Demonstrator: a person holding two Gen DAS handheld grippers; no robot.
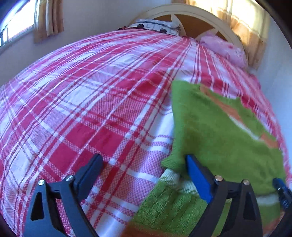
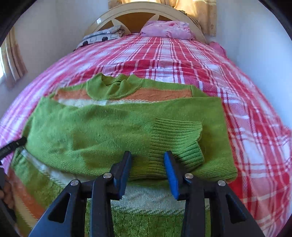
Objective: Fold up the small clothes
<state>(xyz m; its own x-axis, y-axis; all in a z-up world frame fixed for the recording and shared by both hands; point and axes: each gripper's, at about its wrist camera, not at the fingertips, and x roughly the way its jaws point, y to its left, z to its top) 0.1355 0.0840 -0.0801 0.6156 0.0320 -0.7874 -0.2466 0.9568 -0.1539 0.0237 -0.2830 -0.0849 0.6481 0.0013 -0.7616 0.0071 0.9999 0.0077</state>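
The right tongs (image 2: 147, 167) stand moderately open with nothing clamped, their blue-padded jaws flanking the ribbed cuff (image 2: 175, 140) of a sleeve laid across the green knitted sweater with orange and white stripes (image 2: 102, 131). The left tongs (image 1: 144, 175) gape wide and empty, one jaw over the red, pink and white checked bedspread (image 1: 87, 102), the other at the sweater's left edge. The sweater lies flat on the bed, collar (image 2: 113, 85) toward the cream wooden headboard (image 2: 138, 16), sleeves apparently folded inward over the chest. The sleeve-folding step looks done or nearly so; the body fold seems yet to come. The next move likely calls for both tongs to pinch the near hem at its corners and carry it evenly toward the collar, keeping the tucked sleeves from sliding out.
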